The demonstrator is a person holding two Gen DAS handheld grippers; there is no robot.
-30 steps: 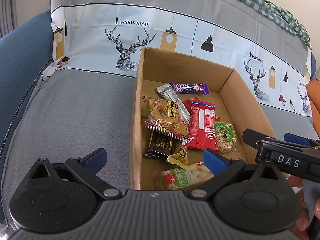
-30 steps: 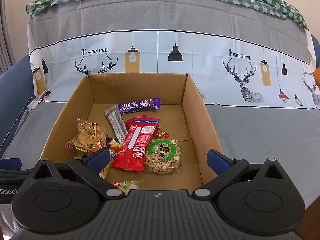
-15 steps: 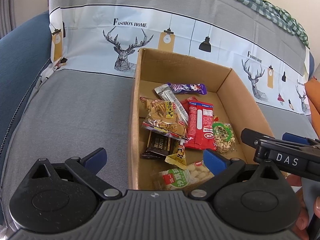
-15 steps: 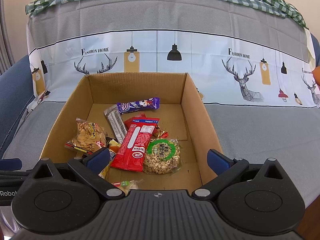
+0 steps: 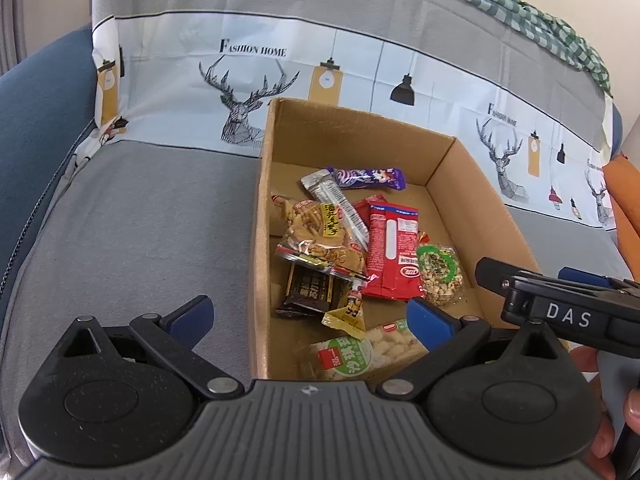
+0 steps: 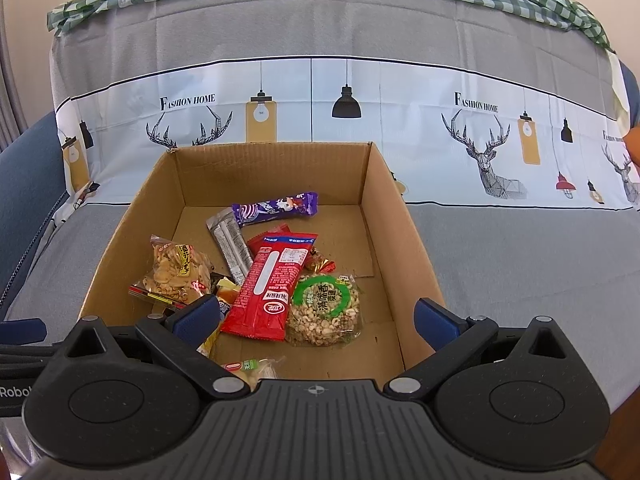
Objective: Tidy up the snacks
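The snacks, among them a red packet (image 6: 272, 288) and a peanut bag (image 6: 326, 308), are piled in the cardboard box (image 6: 392, 216) on the sofa (image 6: 520, 264). Both the left gripper (image 5: 308, 312) and right gripper (image 6: 316, 316) are held spread and empty, with the box at twelve o'clock.

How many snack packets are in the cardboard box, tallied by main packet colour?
Purple: 1, the bar
Silver: 1, the stick
Red: 1, the long packet
Clear with tan snacks: 1
Clear with green label: 2, the peanuts and the rice-puff pack
Dark brown: 1
Yellow: 1
Small red-gold candy: 1
Total: 9 visible in the box
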